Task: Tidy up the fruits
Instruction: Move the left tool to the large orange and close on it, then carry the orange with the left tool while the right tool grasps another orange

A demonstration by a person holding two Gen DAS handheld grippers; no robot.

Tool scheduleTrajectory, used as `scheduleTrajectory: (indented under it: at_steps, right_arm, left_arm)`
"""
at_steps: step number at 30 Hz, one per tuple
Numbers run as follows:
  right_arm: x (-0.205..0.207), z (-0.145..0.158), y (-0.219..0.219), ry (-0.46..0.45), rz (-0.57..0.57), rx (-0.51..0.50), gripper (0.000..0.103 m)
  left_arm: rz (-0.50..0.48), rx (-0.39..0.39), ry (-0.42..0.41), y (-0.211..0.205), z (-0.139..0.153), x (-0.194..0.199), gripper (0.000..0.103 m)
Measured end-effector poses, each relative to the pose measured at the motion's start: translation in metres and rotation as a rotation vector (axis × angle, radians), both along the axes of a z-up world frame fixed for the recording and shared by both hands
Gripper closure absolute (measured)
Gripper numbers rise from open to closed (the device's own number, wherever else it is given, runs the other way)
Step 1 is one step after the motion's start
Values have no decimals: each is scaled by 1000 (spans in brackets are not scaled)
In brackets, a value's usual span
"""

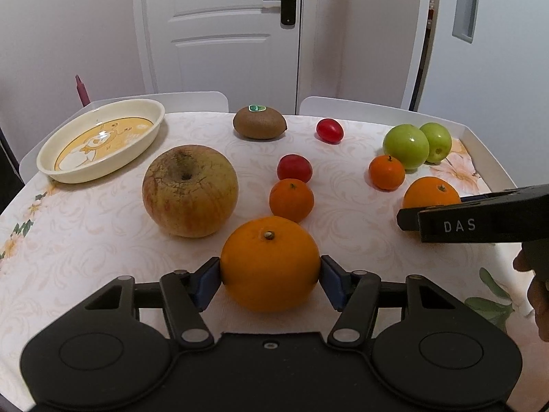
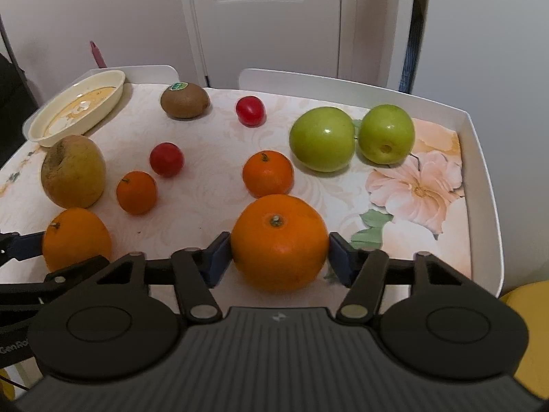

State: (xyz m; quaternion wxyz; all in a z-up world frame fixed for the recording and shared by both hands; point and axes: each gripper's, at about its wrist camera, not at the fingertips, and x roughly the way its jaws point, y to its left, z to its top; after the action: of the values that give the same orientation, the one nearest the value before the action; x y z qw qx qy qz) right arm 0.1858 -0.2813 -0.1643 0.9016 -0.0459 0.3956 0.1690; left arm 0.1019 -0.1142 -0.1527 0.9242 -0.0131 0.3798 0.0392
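Observation:
My left gripper (image 1: pixel 270 271) is shut on a large orange (image 1: pixel 270 262), its blue pads on both sides. My right gripper (image 2: pixel 279 252) is shut on another large orange (image 2: pixel 279 242); that orange shows in the left wrist view (image 1: pixel 430 192) behind the right gripper's finger. The left one's orange shows at left in the right wrist view (image 2: pixel 75 237). On the table lie a big yellowish apple (image 1: pixel 189 190), two small mandarins (image 1: pixel 291 200) (image 1: pixel 386 172), two red tomatoes (image 1: pixel 294 168) (image 1: pixel 329 130), a kiwi (image 1: pixel 259 122) and two green apples (image 1: pixel 406 146) (image 1: pixel 436 141).
A cream oval dish (image 1: pixel 99 140) with a bear picture stands at the far left. The table (image 2: pixel 411 185) has a flowered cloth and a raised white rim (image 2: pixel 480 178) on the right. White chair backs and a door are behind it.

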Motion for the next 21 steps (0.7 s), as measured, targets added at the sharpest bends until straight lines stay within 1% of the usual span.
scheduleTrajectory:
  at_steps: [5, 9, 14, 21]
  right_arm:
    - [-5, 4, 2, 5, -1, 14, 29]
    - [-13, 14, 7, -5, 12, 18, 29]
    - [-24, 36, 17, -23, 38, 33, 29]
    - [-34, 72, 53, -48, 83, 58, 29]
  left_arm:
    - [0, 2, -5, 2, 2, -6, 38]
    - [13, 2, -18, 9, 10, -14, 38]
    - [38, 1, -36, 23, 27, -25, 38]
    - [62, 15, -76, 52, 63, -37, 38]
